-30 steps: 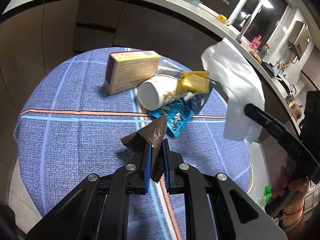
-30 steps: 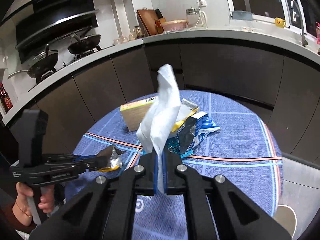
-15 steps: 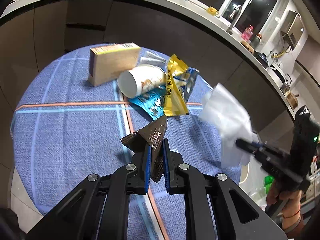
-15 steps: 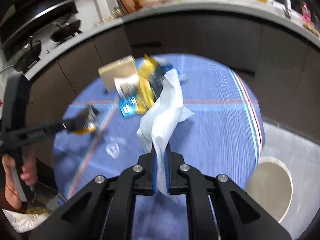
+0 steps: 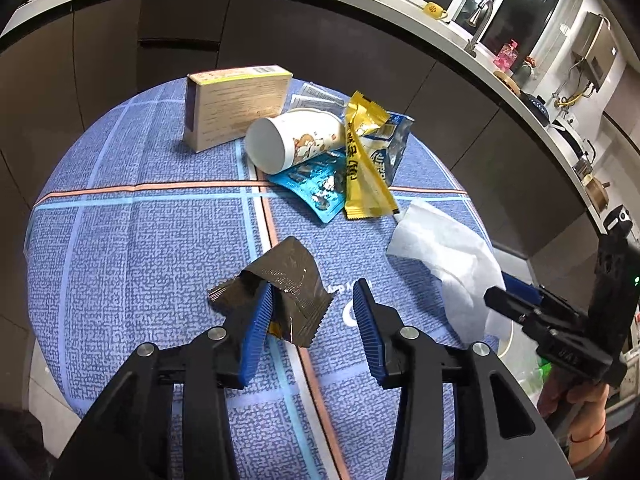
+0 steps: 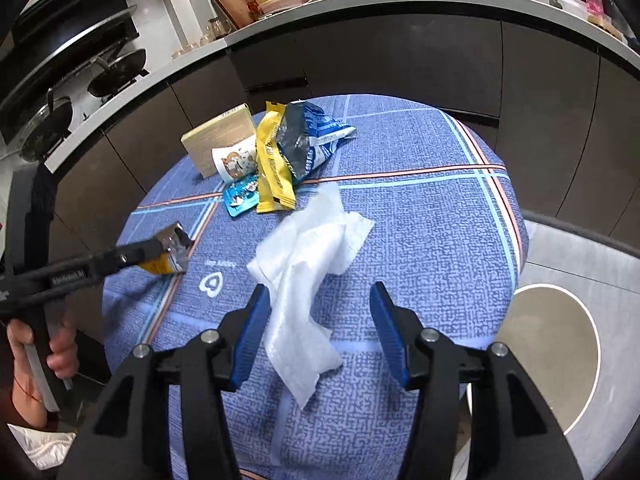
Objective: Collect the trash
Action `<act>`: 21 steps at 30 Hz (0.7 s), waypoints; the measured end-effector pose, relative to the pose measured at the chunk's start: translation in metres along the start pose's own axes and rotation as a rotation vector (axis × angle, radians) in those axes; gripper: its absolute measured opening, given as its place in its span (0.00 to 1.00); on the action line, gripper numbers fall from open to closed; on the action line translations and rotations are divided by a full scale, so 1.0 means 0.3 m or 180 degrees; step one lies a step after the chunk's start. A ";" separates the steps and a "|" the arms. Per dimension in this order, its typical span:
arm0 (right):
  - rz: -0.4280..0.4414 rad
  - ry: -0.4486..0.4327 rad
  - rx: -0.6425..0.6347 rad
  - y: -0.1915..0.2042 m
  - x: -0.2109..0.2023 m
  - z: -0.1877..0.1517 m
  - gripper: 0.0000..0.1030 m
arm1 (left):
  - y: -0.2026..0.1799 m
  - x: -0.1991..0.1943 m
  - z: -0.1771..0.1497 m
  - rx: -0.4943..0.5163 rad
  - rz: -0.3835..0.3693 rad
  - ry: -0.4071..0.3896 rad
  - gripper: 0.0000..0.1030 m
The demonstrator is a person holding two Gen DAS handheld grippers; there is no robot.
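Nearest, the left gripper (image 5: 310, 308) has just been opening its jaws; they now stand apart, and the dark foil wrapper (image 5: 286, 280) leans against the inner face of the left pad, no longer pinched, its lower edge on the blue checked cloth of the worktop (image 5: 132, 248). The right gripper (image 6: 318, 328) has likewise just been opening: its jaws are spread, and the white tissue (image 6: 308, 264) lies slack on the cloth between them, brushing the left pad and running ahead of the tips.

Beyond both pairs of jaws, further across the worktop, sits the heap of remaining rubbish: a yellow sachet (image 5: 366, 168) lying over a blue packet (image 5: 316, 184), a paper cup (image 5: 292, 142) tipped on its side with its mouth toward the left gripper, a silver and blue bag (image 6: 306, 142) just behind, and a cardboard box (image 5: 236, 104) at the far side.

As a judgement, collecting is at an early stage. Both pieces look released onto the cloth, not into any bin; no bin or bag can be made out for certain, and the whole heap is untouched.
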State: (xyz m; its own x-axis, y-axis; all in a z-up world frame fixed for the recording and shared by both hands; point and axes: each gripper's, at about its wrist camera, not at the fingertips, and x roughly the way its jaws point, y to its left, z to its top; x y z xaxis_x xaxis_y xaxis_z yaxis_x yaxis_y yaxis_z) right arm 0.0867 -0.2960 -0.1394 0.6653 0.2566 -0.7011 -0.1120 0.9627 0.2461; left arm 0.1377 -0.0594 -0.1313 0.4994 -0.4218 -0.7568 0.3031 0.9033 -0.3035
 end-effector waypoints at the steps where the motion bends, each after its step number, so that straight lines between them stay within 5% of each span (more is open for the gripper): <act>1: 0.0018 -0.0010 -0.0022 0.008 0.002 0.002 0.52 | 0.003 0.003 -0.002 -0.0006 0.0010 0.0009 0.39; 6: 0.0088 0.0017 -0.0057 0.031 0.032 0.016 0.48 | 0.029 0.014 -0.010 -0.0062 0.0066 0.0037 0.45; 10: 0.0147 0.0046 -0.0038 0.037 0.038 0.023 0.06 | 0.053 0.024 -0.010 -0.0128 0.0108 0.0057 0.47; 13: 0.0125 -0.0014 -0.0073 0.039 0.012 0.025 0.06 | 0.058 0.037 -0.006 -0.0114 0.0099 0.0077 0.41; 15: 0.0101 -0.0081 -0.0086 0.040 -0.014 0.032 0.05 | 0.051 0.042 -0.004 -0.0075 0.0108 0.0098 0.18; 21: 0.0036 -0.0299 -0.0122 0.032 -0.130 0.056 0.05 | -0.009 -0.001 0.022 0.0018 -0.0008 -0.0021 0.09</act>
State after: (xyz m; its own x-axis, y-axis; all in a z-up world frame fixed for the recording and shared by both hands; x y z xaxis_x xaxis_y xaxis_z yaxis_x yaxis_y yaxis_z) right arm 0.0721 -0.2982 -0.0983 0.7299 0.2600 -0.6321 -0.1468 0.9629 0.2266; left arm 0.1421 -0.0622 -0.1263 0.5040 -0.4245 -0.7522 0.3089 0.9019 -0.3020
